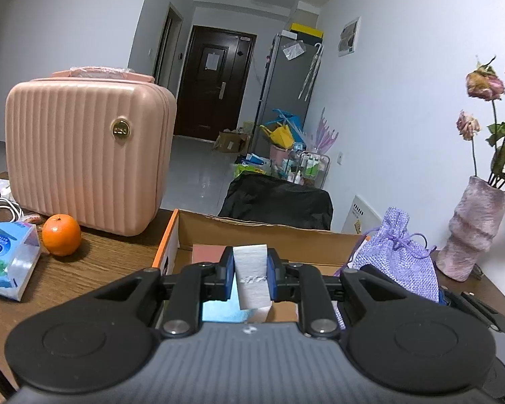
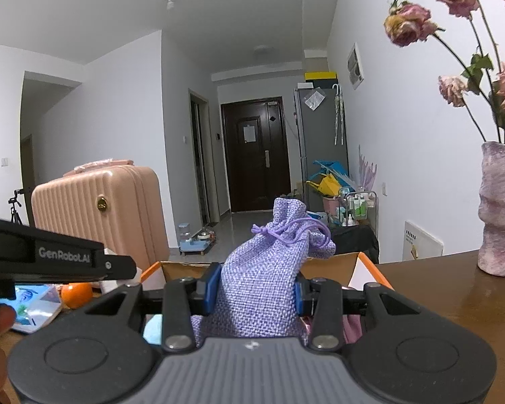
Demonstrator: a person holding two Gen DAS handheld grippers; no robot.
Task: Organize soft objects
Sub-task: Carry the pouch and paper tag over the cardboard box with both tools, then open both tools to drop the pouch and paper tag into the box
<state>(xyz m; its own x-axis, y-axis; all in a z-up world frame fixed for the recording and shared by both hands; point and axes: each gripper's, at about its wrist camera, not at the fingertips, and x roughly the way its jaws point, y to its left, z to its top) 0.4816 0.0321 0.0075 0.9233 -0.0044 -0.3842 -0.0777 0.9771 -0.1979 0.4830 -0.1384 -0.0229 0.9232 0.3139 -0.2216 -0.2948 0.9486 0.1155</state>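
Observation:
My left gripper (image 1: 250,276) is shut on a white sponge block (image 1: 251,277), held upright over an open cardboard box with orange edges (image 1: 171,235). My right gripper (image 2: 256,291) is shut on a lilac woven drawstring pouch (image 2: 262,279), which also shows at the right of the left wrist view as the pouch (image 1: 395,256). The pouch hangs above the same box (image 2: 367,262). Inside the box lie a pink thing (image 1: 207,252) and a light blue thing (image 1: 219,309), partly hidden by the fingers.
A pink ribbed case (image 1: 84,155) stands at the left on the wooden table (image 1: 111,262), with an orange (image 1: 61,235) and a tissue pack (image 1: 6,262) in front. A vase of dried roses (image 2: 501,208) stands at the right. A person's hand (image 2: 0,323) holds the left gripper.

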